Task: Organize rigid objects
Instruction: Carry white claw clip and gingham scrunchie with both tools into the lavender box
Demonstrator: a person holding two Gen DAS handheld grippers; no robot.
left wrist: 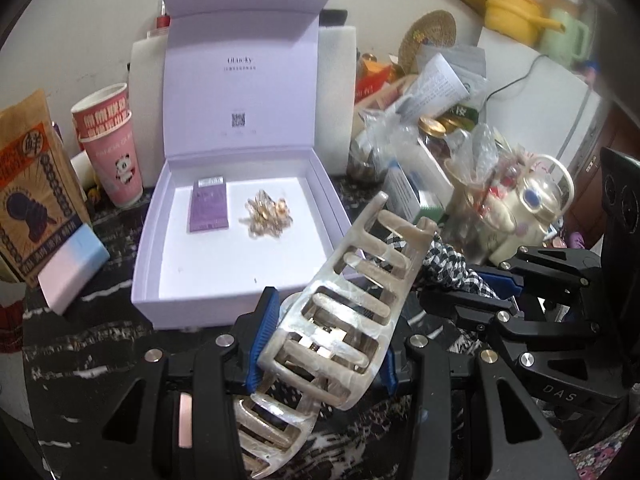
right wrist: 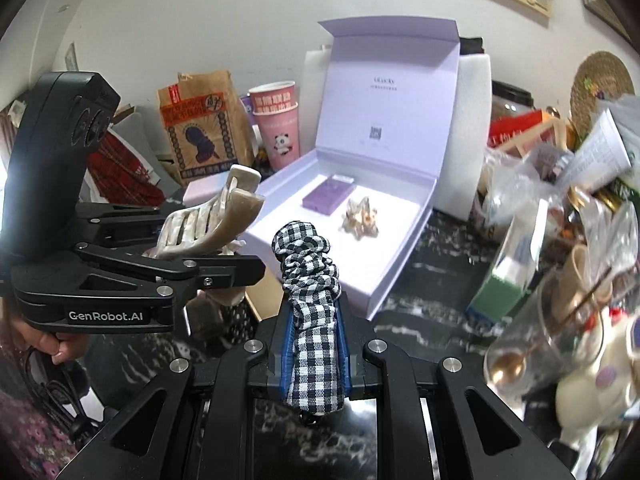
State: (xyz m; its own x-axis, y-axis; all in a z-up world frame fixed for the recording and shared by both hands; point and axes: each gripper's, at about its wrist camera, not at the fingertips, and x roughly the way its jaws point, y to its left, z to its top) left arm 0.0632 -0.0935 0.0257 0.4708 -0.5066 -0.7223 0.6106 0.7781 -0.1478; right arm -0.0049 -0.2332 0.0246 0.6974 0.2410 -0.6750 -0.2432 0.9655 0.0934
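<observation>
Cluttering right: jars (left wrist: 434,126), teapot (left wrist: 532,200)

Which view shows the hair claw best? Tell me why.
The left wrist view: the hair claw fills its centre, teeth and hinge spring plain, clamped in the left gripper. The right wrist view shows the hair claw only side-on at the left, partly hidden by that gripper.

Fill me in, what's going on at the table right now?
A person holds a gripper in each hand. The left gripper is shut on a pearly hair claw, the right gripper on a checked scrunchie. Both hang in front of the open lilac box, which already holds a purple card and a gold clip.
</observation>
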